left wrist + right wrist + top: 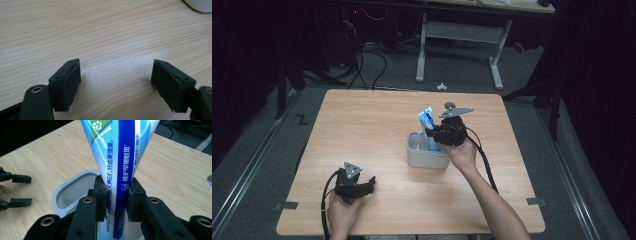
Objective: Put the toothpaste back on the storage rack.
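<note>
The right gripper (115, 202) is clamped on a blue-and-white toothpaste tube (120, 157), which stands nearly upright with its lower end in a grey holder (427, 156) near the middle of the wooden table (362, 130). The left gripper (116, 82), jaws wide apart and empty, rests low over bare wood near the table's front edge.

The counter (377, 130) is evenly lit from above while the room around it is dark; close-ups are sharp, with soft glare on the wood.
</note>
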Tool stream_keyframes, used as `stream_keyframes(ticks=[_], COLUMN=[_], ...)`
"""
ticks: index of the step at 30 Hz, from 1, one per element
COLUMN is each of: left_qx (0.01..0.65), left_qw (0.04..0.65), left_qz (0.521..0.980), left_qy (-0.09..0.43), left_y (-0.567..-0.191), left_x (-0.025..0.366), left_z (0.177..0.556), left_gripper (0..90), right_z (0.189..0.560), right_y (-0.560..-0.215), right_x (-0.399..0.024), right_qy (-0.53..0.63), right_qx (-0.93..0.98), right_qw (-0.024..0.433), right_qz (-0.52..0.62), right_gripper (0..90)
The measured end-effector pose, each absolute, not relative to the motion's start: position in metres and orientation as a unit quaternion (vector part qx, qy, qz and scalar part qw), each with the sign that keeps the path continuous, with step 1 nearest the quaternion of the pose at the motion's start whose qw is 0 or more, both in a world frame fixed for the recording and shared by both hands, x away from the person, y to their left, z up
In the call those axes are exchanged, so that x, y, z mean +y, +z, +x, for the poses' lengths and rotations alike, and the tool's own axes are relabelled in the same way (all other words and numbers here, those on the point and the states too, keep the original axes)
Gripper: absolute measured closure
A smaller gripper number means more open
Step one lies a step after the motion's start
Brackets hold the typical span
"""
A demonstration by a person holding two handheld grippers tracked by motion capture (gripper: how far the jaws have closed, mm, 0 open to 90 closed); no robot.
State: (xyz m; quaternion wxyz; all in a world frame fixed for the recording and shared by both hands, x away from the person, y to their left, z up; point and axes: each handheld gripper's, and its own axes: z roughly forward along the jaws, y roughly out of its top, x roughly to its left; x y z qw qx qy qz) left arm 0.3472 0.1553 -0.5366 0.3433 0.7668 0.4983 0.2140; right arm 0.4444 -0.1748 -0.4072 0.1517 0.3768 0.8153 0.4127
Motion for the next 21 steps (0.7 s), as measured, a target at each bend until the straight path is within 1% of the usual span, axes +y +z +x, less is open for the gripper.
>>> stream_keyframes(ticks=[9, 21], left_qx=[0.498, 0.498], left_qw=[0.343, 0.344], left_qz=[0.767, 0.767], left_qy=[0.214, 0.214], left_y=[-0.5367, -0.5367], left_x=[0.1551, 0.155], left_z=[0.3473, 0.3473], left_gripper=[24.4, 24.4], right_z=[0.4439, 0.4456], right_y=[-0.4103, -0.4118], right_x=[-0.1732, -0.1772], right_qy=[0.407, 0.409], right_qx=[0.817, 0.815], right_qw=[0.153, 0.141], right_qz=[0.377, 0.385], right_gripper=[72.9, 72.6])
